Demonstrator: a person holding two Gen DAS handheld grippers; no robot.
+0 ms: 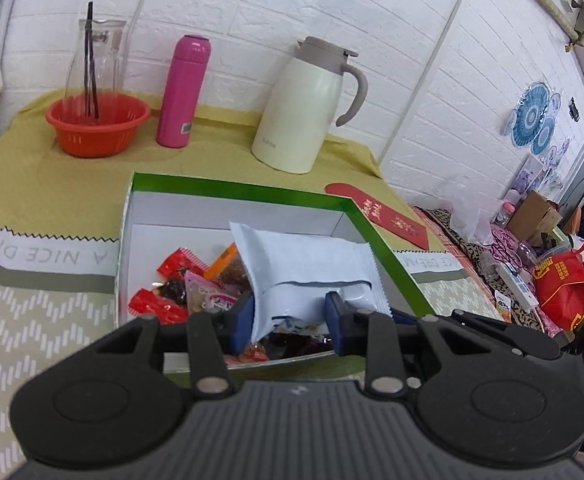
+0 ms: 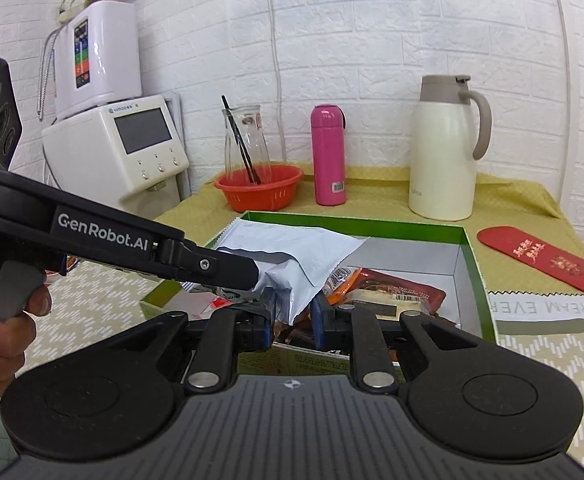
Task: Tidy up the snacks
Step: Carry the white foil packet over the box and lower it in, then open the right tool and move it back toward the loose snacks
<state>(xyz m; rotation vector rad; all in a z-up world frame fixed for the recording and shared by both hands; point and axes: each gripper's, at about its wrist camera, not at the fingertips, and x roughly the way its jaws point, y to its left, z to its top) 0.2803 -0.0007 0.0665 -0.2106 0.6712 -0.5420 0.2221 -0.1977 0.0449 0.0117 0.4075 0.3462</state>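
Nearest the lens in the left wrist view, the left gripper [image 1: 288, 312] has its blue-padded fingers [image 1: 239, 316] partly closed on the lower end of a pale blue-white foil snack pouch [image 1: 304, 264], which rises from between them toward the middle of the frame, its long axis running up and slightly left over the green-rimmed white cardboard box [image 1: 248, 192]. From the right wrist view the right gripper [image 2: 294, 316] also has its fingers [image 2: 324, 320] narrowed on the same pouch [image 2: 292, 260], at its lower corner, while the other gripper's black arm [image 2: 196, 264] comes in from the left of the frame and meets the pouch just beside that corner. So both grips sit close together on one end of the pouch, and its free length points away toward the box's far wall, hanging above the small red, orange and pink wrapped snacks [image 1: 180, 288] lying on the box floor. Judging from this, the coming move turns on that shared hold: the pouch lies above the box's interior on the yellow-green clothed bench [image 1: 52, 184], so either lowering or lifting it must keep both hands moving together, or the foil may twist or tear.
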